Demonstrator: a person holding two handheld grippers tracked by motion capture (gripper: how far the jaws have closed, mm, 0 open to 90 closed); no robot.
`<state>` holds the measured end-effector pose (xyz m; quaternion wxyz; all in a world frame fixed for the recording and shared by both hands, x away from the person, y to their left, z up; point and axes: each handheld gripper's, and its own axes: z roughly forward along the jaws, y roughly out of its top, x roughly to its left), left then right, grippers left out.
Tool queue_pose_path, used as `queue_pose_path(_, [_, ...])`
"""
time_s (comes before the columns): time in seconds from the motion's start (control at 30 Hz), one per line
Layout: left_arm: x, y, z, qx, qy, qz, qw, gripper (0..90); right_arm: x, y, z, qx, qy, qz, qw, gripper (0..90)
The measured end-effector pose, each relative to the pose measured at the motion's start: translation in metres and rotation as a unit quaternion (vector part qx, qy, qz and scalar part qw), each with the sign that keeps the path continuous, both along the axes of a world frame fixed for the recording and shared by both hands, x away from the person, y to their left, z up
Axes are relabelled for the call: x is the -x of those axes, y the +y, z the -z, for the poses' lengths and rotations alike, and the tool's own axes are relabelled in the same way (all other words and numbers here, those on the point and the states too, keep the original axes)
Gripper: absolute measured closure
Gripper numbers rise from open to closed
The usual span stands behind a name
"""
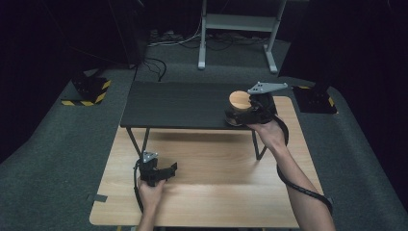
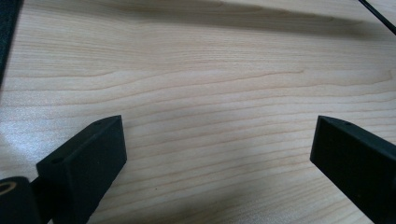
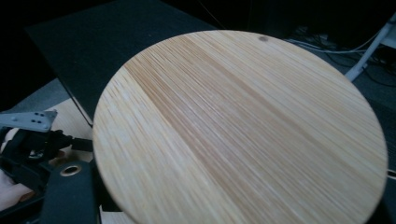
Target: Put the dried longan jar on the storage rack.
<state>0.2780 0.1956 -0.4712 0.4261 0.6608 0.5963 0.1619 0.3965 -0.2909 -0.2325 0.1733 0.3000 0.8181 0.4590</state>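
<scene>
Two jaws of the right gripper (image 1: 246, 109) are clamped on one round wooden disc (image 1: 239, 100), held at its near edge. Disc: pale wood, straight grain with a darker band across the middle, one small knot near its far rim, flat face tilted up; the right gripper view puts it (image 3: 240, 128) close to the lens. It sits over the right end of a dark shelf (image 1: 178, 103); whether it touches the shelf I cannot tell.

Left gripper (image 1: 162, 172): jaws spread wide, nothing between them, bare wood grain of the table (image 2: 210, 102) showing in the gap in its own view.

Count: one disc, one shelf, one table, two grippers, two hands.

Right hand (image 1: 270, 132) grips from behind, forearm stretched forward and up from the bottom right corner, cable looping along it, grey plate on top of the gripper. Left hand (image 1: 150, 191) rests low near the table's front left, forearm coming straight in from the bottom edge, gripper pointing right across the tabletop. The shelf stands on thin legs at the table's far side, grey carpet around.
</scene>
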Motion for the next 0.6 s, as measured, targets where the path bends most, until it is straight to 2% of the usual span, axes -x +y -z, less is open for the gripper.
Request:
queue_pose_path(0.4, [0.000,0.000,0.000,0.000,0.001,0.001,1.0000,3.7,-0.017,0.011,0.004,0.017,0.019,0.007,0.9997,24.8])
queue_pose_path(0.6, [0.000,0.000,0.000,0.000,0.001,0.001,1.0000,3.7,-0.015,0.013,0.006,0.021,0.009,0.008,0.9997,24.8])
